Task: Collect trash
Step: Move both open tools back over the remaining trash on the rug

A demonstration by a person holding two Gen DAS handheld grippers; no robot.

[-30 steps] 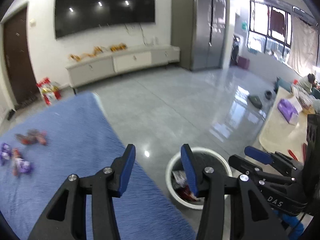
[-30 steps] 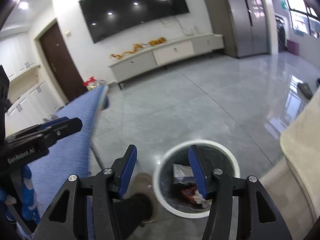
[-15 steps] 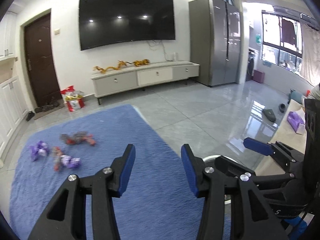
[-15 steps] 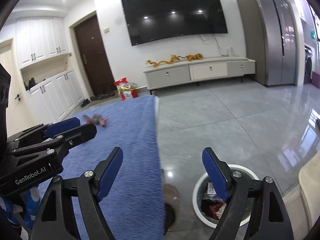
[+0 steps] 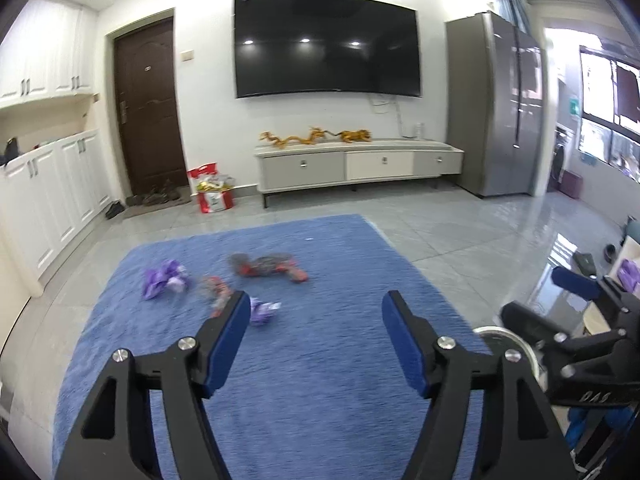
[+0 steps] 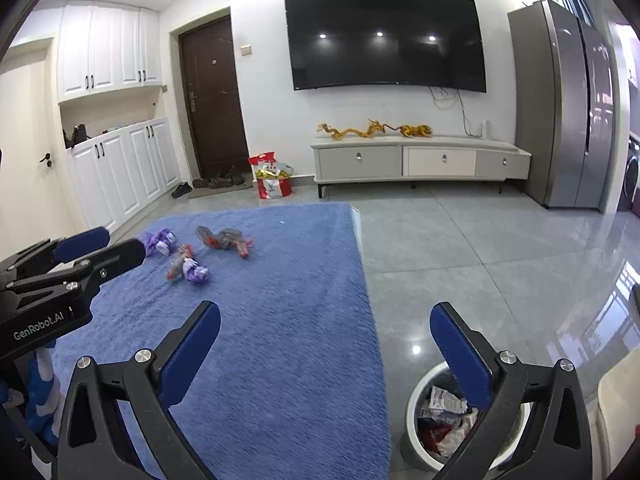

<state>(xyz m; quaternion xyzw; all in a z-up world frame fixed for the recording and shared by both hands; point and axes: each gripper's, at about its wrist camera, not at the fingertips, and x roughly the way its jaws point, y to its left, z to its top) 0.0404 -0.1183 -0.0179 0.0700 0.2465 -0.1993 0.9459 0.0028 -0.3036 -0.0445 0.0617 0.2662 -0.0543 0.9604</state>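
Note:
Several crumpled wrappers lie on the blue cloth surface [image 5: 320, 380]: a purple wrapper [image 5: 164, 278], a red-grey wrapper [image 5: 268, 266] and a small purple wrapper [image 5: 262, 312]. The right wrist view shows the same purple wrapper [image 6: 160, 240] and red-grey wrapper [image 6: 224, 240]. My left gripper [image 5: 316, 308] hovers short of them, its jaws opening with nothing between them. My right gripper [image 6: 325, 314] is over the cloth's right edge, its jaws opening wide and empty. Below its right finger stands the white trash bin [image 6: 416, 408], holding wrappers.
Grey tiled floor [image 6: 480, 240] runs to the right of the cloth. A low TV cabinet [image 6: 420, 160], a grey fridge [image 6: 568, 112], a red bag [image 6: 272, 184] by the door and white cupboards [image 6: 120, 168] line the far walls. A beige surface [image 6: 620, 400] sits at the right edge.
Both views have swung up and left, from over the bin to the blue cloth with the wrappers. Both grippers have spread their jaws wider, the right one most.

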